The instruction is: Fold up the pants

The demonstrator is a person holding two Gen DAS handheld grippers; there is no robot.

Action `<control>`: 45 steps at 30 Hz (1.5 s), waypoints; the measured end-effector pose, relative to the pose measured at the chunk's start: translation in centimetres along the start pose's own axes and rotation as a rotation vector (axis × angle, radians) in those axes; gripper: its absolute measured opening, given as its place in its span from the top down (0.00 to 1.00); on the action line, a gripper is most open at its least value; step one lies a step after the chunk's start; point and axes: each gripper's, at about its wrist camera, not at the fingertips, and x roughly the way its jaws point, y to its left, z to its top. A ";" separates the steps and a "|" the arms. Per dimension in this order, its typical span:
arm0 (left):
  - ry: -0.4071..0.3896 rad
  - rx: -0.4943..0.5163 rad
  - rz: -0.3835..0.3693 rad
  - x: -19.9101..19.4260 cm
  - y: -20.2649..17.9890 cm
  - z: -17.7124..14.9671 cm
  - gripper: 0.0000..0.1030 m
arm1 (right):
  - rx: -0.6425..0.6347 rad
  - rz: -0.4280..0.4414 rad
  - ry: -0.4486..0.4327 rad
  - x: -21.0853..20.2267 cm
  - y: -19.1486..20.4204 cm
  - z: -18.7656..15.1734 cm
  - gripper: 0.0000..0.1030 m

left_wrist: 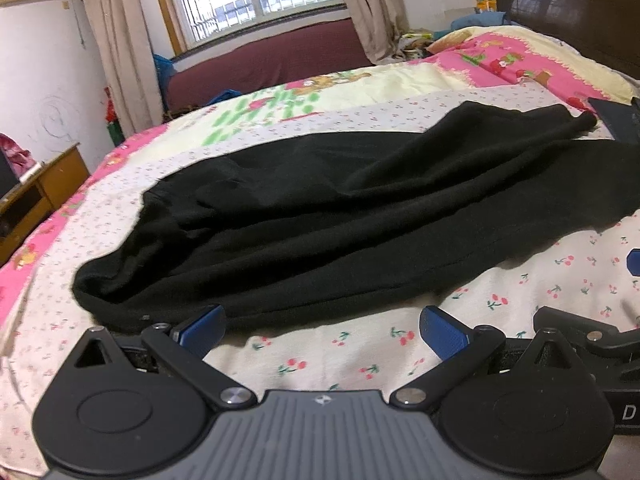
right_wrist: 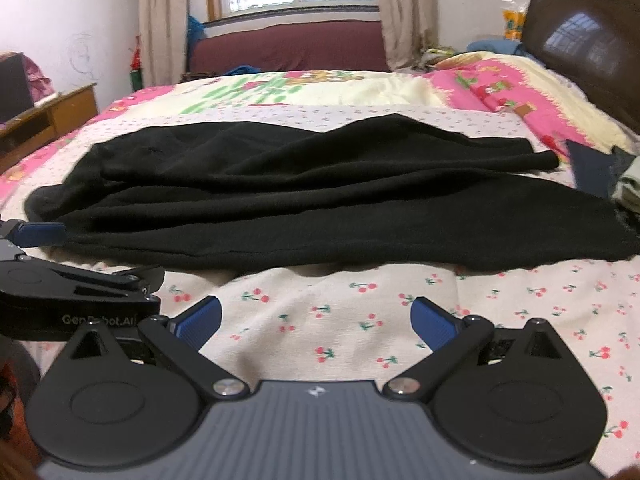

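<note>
Black pants (left_wrist: 340, 208) lie flat across the bed, legs stacked and running left to right; they also show in the right wrist view (right_wrist: 320, 208). My left gripper (left_wrist: 322, 330) is open and empty, just in front of the near hem at the pants' left end. My right gripper (right_wrist: 316, 320) is open and empty, a short way in front of the pants' near edge. The left gripper also shows at the left edge of the right wrist view (right_wrist: 40, 236), beside the pants' left end.
The bed has a cherry-print sheet (right_wrist: 340, 312) and a pink and yellow quilt (right_wrist: 500, 88) behind. Folded dark clothes (right_wrist: 592, 172) lie at the right. A wooden headboard (right_wrist: 580, 52) stands at the right, a wooden desk (right_wrist: 48, 120) at the left, a maroon sofa (right_wrist: 292, 48) under the window.
</note>
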 end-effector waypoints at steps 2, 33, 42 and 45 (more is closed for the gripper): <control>-0.002 0.009 0.008 -0.7 0.2 0.0 0.00 | 0.000 0.022 0.001 -0.4 0.0 -0.1 0.03; 0.043 -0.397 0.085 9.3 25.9 -2.2 0.00 | 0.158 0.336 0.265 11.0 11.4 6.6 0.03; 0.102 -0.434 0.021 13.6 27.1 -1.6 0.43 | 0.228 0.334 0.280 12.7 11.7 7.3 0.28; 0.073 -0.484 -0.003 12.7 27.6 -1.9 0.54 | 0.271 0.341 0.326 13.7 11.7 7.8 0.92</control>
